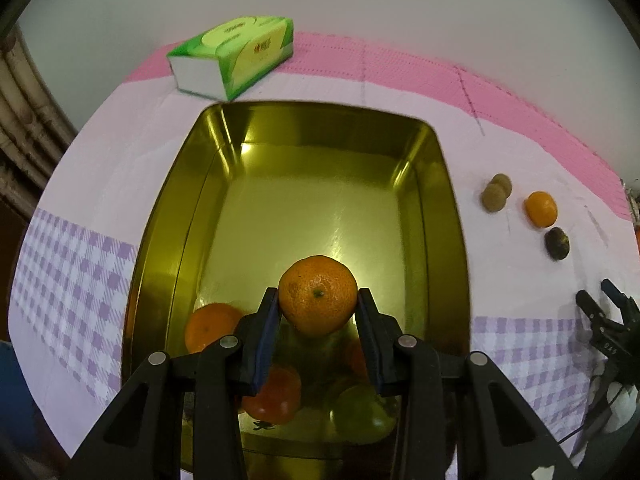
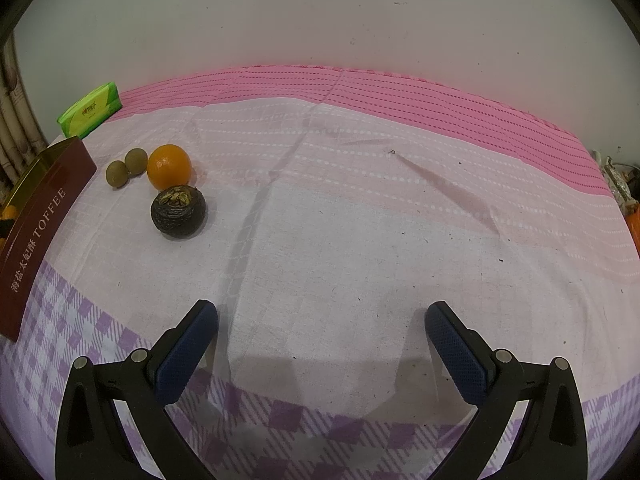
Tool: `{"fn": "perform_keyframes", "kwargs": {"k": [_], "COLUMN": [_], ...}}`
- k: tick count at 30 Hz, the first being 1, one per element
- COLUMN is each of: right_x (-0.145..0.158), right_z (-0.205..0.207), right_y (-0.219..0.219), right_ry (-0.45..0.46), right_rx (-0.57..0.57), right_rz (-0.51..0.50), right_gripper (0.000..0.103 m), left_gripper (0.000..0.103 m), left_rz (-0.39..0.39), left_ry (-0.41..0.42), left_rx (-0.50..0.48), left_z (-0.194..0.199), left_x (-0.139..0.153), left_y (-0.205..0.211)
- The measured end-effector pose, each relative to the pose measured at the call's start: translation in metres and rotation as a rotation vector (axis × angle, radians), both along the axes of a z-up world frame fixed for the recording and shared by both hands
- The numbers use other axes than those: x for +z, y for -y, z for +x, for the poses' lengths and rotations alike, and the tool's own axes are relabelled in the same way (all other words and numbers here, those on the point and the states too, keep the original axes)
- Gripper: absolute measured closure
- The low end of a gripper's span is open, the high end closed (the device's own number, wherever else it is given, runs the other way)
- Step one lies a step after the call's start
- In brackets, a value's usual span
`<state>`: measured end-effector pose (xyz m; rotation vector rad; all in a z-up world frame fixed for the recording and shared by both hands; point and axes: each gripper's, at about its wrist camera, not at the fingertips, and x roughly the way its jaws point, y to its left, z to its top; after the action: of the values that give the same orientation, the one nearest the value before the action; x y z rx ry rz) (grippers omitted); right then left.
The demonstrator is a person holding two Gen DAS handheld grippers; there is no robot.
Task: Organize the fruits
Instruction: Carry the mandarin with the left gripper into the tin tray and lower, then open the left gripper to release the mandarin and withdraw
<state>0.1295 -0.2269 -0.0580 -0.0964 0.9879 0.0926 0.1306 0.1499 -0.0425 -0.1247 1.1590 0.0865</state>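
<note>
Gold rectangular metal tin (image 1: 448, 216) on bench, fruit inside; my left gripper (image 1: 318, 300), jaws clamped on round orange mandarin (image 1: 318, 294) above it: lower gently before release; right gripper (image 2: 322, 340), jaws wide, empty.

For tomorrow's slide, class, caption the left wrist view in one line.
Left gripper holds an orange above the gold tin, fruit already inside.
</note>
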Motion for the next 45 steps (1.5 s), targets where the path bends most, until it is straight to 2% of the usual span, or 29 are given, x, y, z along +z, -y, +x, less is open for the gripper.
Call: {"fn": "perform_keyframes", "kwargs": {"k": [18,27,33,45], "right_x": [0.000,0.000,0.000,0.000], "right_z": [0.000,0.000,0.000,-0.001], "right_y": [0.000,0.000,0.000,0.000], "right_ry": [0.000,0.000,0.000,0.000], "right_rx": [-0.001,-0.001,-0.002,-0.002], "right_rz": [0.000,0.000,-0.001,-0.001], "right_gripper": [0.000,0.000,0.000,0.000], "left_gripper": [0.068,0.068,0.060,0.059], "left_rz": [0.006,-0.002,-0.012,-0.013], "left_ry": [-0.044,-0.046,-0.034,0.001], "left_rx": [-0.006,-0.004,-0.003,-0.028], "left_z": [-0.005,-0.005,-0.009,-0.020], "left_x": [-0.019,-0.019,-0.017,-0.006], "left_y": [0.003,0.000,0.000,0.008]}}
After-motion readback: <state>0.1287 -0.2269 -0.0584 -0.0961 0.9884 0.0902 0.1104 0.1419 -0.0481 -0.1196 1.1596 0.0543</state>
